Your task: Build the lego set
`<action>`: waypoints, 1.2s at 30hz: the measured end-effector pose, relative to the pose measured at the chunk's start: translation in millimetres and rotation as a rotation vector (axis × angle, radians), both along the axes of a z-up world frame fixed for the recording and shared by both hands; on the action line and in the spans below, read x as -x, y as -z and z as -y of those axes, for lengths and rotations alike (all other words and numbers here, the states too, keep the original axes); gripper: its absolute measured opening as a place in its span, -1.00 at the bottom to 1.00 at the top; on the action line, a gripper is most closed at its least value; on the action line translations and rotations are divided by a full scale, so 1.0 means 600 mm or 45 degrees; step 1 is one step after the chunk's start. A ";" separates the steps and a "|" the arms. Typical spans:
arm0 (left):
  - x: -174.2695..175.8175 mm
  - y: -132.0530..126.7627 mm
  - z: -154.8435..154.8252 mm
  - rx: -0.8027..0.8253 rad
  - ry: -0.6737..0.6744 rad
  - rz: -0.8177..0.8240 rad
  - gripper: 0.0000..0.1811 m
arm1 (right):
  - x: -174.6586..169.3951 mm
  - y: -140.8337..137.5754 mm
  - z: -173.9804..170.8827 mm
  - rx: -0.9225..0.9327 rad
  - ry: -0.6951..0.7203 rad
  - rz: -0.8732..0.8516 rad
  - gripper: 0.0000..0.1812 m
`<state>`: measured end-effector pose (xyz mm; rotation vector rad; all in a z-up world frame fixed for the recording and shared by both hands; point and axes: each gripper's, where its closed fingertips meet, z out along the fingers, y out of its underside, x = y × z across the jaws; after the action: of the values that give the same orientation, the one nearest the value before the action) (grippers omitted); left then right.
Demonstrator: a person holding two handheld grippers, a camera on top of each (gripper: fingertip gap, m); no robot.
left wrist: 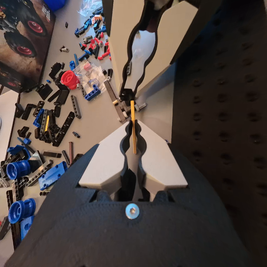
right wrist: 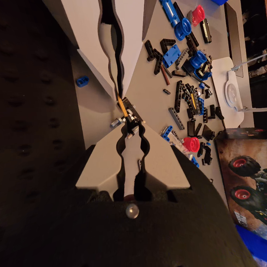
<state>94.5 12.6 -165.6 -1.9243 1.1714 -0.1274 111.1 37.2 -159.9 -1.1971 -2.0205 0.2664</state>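
Pinching a yellow axle (left wrist: 133, 127) at its tips, the left claw (left wrist: 133, 122) is closed. A small black assembly (right wrist: 130, 122) is gripped by the right claw (right wrist: 130, 127) above the grey tabletop (left wrist: 93, 112), with the axle's far end meeting it.

Grippers: two, a left gripper (left wrist: 132, 122) and a right gripper (right wrist: 130, 127), each with two fingers.
Yellow axles: two, one (left wrist: 133, 124) between the left gripper's fingers, one (left wrist: 47, 123) lying in a pile of parts.
Blue wheel hubs: two (left wrist: 18, 169) (left wrist: 21, 210) in the left wrist view.
Red wheel hubs: two (right wrist: 191, 144) (right wrist: 198, 15) in the right wrist view.
Set boxes: one (left wrist: 21, 43) on the counter (left wrist: 93, 115).
Clear plastic bags of parts: at least two (left wrist: 89, 78) (left wrist: 85, 11).
Loose black beams: too many to count.
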 end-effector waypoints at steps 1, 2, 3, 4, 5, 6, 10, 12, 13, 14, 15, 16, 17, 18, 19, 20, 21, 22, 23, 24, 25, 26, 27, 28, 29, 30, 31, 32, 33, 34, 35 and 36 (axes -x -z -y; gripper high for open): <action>0.001 0.001 0.000 0.009 -0.017 -0.004 -0.98 | 0.001 0.001 -0.001 -0.018 0.017 0.007 -0.85; 0.002 0.002 0.000 0.021 -0.031 0.001 -0.98 | 0.002 0.004 -0.002 -0.041 0.036 0.021 -0.85; 0.003 0.003 -0.001 0.027 -0.045 0.003 -0.98 | 0.003 0.006 -0.003 -0.070 0.053 0.033 -0.85; 0.005 0.003 -0.002 0.027 -0.057 0.000 -0.98 | 0.004 0.006 -0.005 -0.097 0.074 0.041 -0.85; 0.006 0.003 -0.004 0.029 -0.068 0.001 -0.98 | 0.006 0.006 -0.007 -0.121 0.094 0.049 -0.85; 0.007 0.003 -0.005 0.030 -0.077 0.000 -0.98 | 0.006 0.006 -0.009 -0.148 0.112 0.059 -0.85; 0.008 0.003 -0.006 0.045 -0.105 0.017 -0.98 | 0.009 0.005 -0.014 -0.204 0.176 0.057 -0.85; 0.008 0.003 -0.007 0.048 -0.117 0.015 -0.99 | 0.010 0.004 -0.016 -0.230 0.212 0.044 -0.86; 0.007 0.004 -0.008 0.053 -0.126 0.019 -0.98 | 0.010 0.004 -0.018 -0.261 0.230 0.046 -0.86; 0.007 0.004 -0.009 0.060 -0.134 0.023 -0.98 | 0.011 0.004 -0.020 -0.289 0.246 0.049 -0.86; 0.007 0.004 -0.009 0.062 -0.140 0.025 -0.98 | 0.011 0.003 -0.021 -0.317 0.254 0.052 -0.86; 0.007 0.005 -0.010 0.060 -0.144 0.022 -0.98 | 0.012 0.003 -0.023 -0.345 0.253 0.055 -0.86; 0.008 0.005 -0.010 0.063 -0.146 0.026 -0.98 | 0.013 0.003 -0.024 -0.357 0.252 0.055 -0.86; 0.008 0.005 -0.011 0.070 -0.148 0.035 -0.99 | 0.015 0.003 -0.024 -0.369 0.247 0.054 -0.86; 0.008 0.005 -0.011 0.076 -0.148 0.043 -0.99 | 0.016 0.003 -0.024 -0.385 0.233 0.049 -0.86; 0.009 0.005 -0.011 0.075 -0.149 0.043 -0.99 | 0.017 0.003 -0.024 -0.391 0.227 0.040 -0.86; 0.008 0.006 -0.011 0.071 -0.148 0.037 -0.99 | 0.018 0.003 -0.025 -0.391 0.222 0.036 -0.86; 0.007 0.006 -0.011 0.065 -0.145 0.031 -0.99 | 0.018 0.003 -0.025 -0.393 0.219 0.035 -0.87; 0.007 0.006 -0.011 0.062 -0.144 0.028 -0.99 | 0.018 0.003 -0.026 -0.398 0.218 0.033 -0.87; 0.007 0.006 -0.011 0.059 -0.144 0.025 -0.99 | 0.019 0.003 -0.026 -0.400 0.215 0.028 -0.87; 0.007 0.005 -0.012 0.056 -0.144 0.028 -0.99 | 0.019 0.003 -0.026 -0.380 0.217 0.021 -0.87; 0.007 0.005 -0.012 0.055 -0.145 0.032 -0.99 | 0.020 0.003 -0.026 -0.354 0.221 0.012 -0.87; 0.007 0.005 -0.012 0.053 -0.145 0.034 -0.99 | 0.020 0.003 -0.026 -0.340 0.224 0.002 -0.87; 0.006 0.005 -0.012 0.049 -0.144 0.033 -0.99 | 0.021 0.003 -0.027 -0.336 0.227 -0.009 -0.87; 0.006 0.005 -0.012 0.049 -0.143 0.034 -0.99 | 0.022 0.003 -0.027 -0.329 0.226 -0.023 -0.88; 0.006 0.005 -0.012 0.047 -0.143 0.035 -0.99 | 0.023 0.003 -0.026 -0.310 0.223 -0.039 -0.88; 0.005 0.005 -0.012 0.042 -0.139 0.035 -0.99 | 0.024 0.003 -0.027 -0.279 0.225 -0.055 -0.89; 0.003 0.005 -0.012 0.038 -0.136 0.032 -0.99 | 0.024 0.003 -0.027 -0.250 0.226 -0.067 -0.90; 0.002 0.005 -0.012 0.036 -0.133 0.031 -0.99 | 0.024 0.004 -0.027 -0.228 0.224 -0.076 -0.90; 0.002 0.005 -0.012 0.035 -0.132 0.033 -0.99 | 0.025 0.004 -0.028 -0.207 0.227 -0.088 -0.91; 0.002 0.005 -0.013 0.036 -0.136 0.037 -0.99 | 0.025 0.004 -0.028 -0.189 0.233 -0.099 -0.91; 0.003 0.005 -0.014 0.031 -0.140 0.031 -0.99 | 0.024 0.004 -0.029 -0.187 0.241 -0.106 -0.91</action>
<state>92.9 20.8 -168.7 -1.9981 1.0495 -0.1062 96.6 54.3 -162.2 -1.2526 -1.8079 0.0724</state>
